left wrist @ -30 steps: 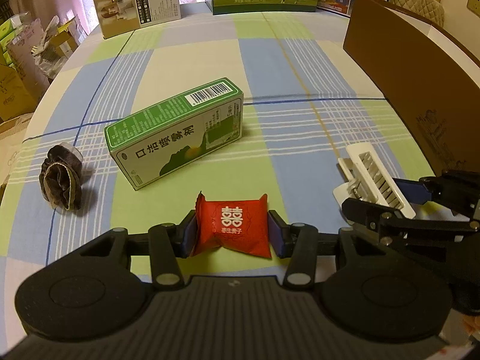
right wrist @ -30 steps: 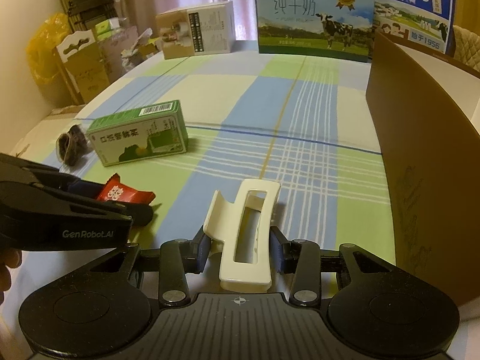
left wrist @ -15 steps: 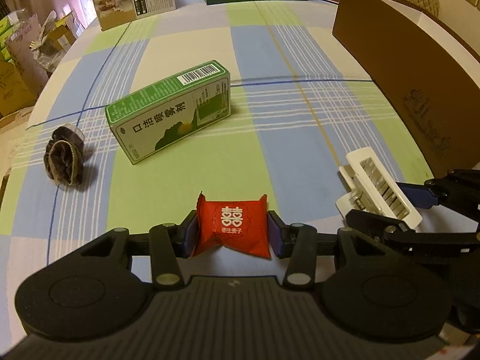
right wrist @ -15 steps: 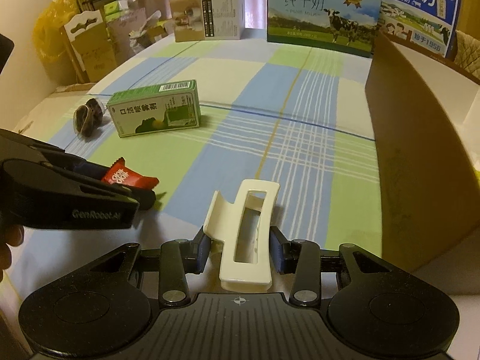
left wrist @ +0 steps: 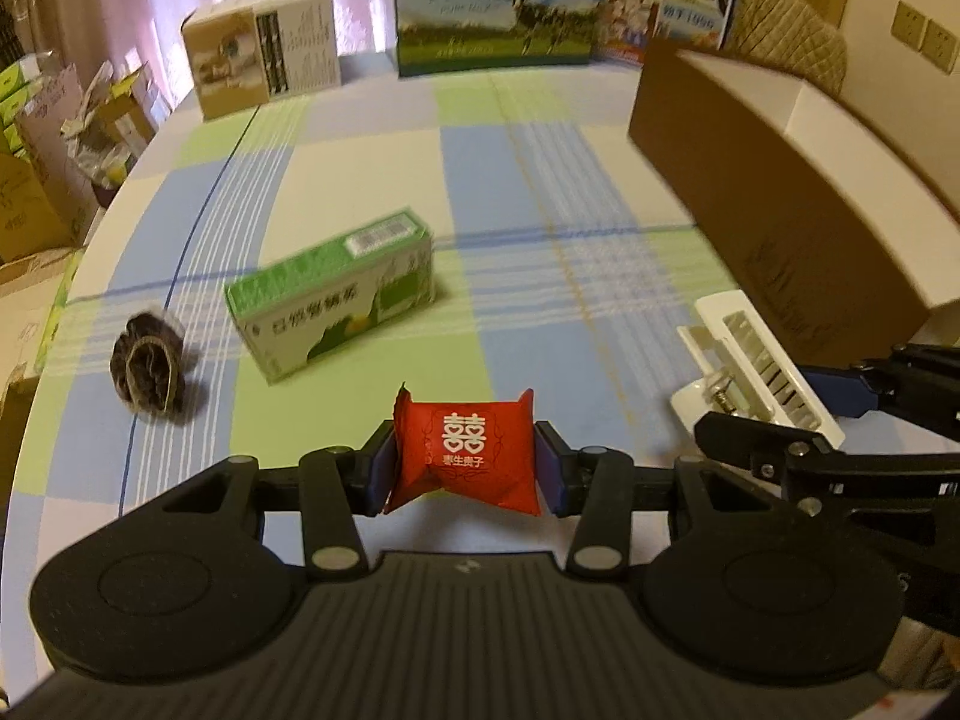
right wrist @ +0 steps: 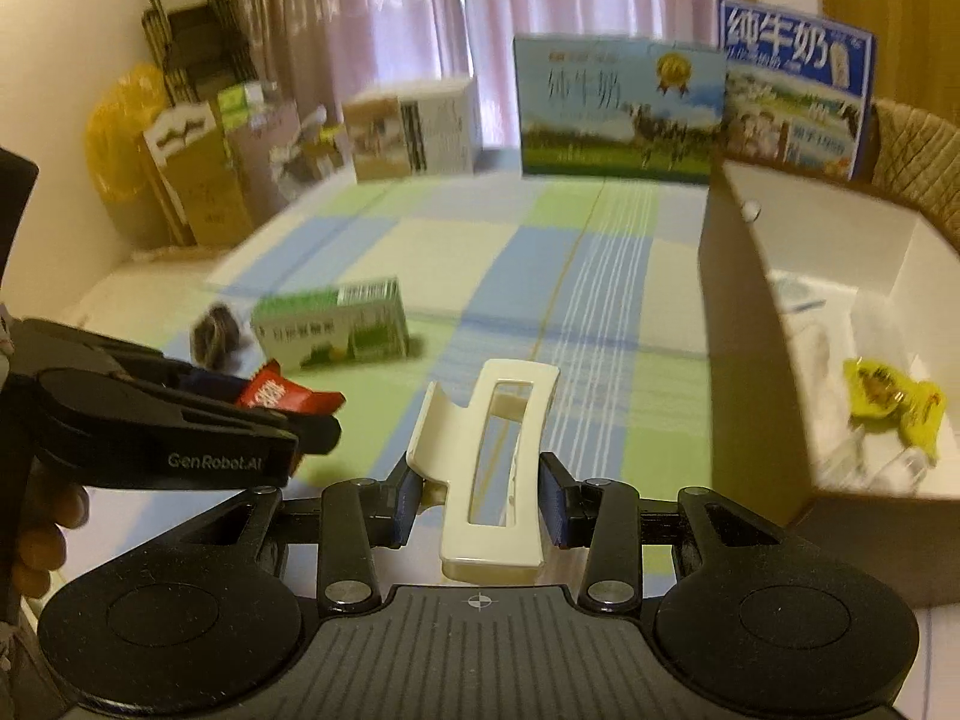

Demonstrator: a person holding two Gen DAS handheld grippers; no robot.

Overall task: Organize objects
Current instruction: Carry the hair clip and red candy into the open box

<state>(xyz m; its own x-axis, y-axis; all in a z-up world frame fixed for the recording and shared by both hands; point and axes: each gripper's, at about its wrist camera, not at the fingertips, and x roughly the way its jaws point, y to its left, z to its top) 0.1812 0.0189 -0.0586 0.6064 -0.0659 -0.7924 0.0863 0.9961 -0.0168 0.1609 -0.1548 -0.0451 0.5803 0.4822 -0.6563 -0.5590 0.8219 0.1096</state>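
My left gripper (left wrist: 465, 474) is shut on a red candy packet (left wrist: 465, 456) with white characters, held above the checked tablecloth. The same red packet (right wrist: 282, 393) shows at the left of the right wrist view. My right gripper (right wrist: 480, 498) is shut on a cream-white hair claw clip (right wrist: 489, 468), also raised off the table; in the left wrist view the clip (left wrist: 756, 372) hangs at the right. A green and white carton (left wrist: 330, 294) lies on the cloth ahead, with a dark scrunchie (left wrist: 147, 372) to its left. An open brown box (right wrist: 762, 312) with a white inside stands at the right.
Inside the brown box lies a yellow wrapped sweet (right wrist: 888, 399) and some clear wrappers. Milk cartons (left wrist: 498, 6) and a beige box (left wrist: 264, 60) stand along the table's far edge. Cardboard boxes and bags (right wrist: 186, 168) crowd the floor at the left. A hand (right wrist: 42, 534) grips the left tool.
Both grippers have risen and tipped up with their loads, so the far boxes and the inside of the brown box now show. Neither grip has changed.
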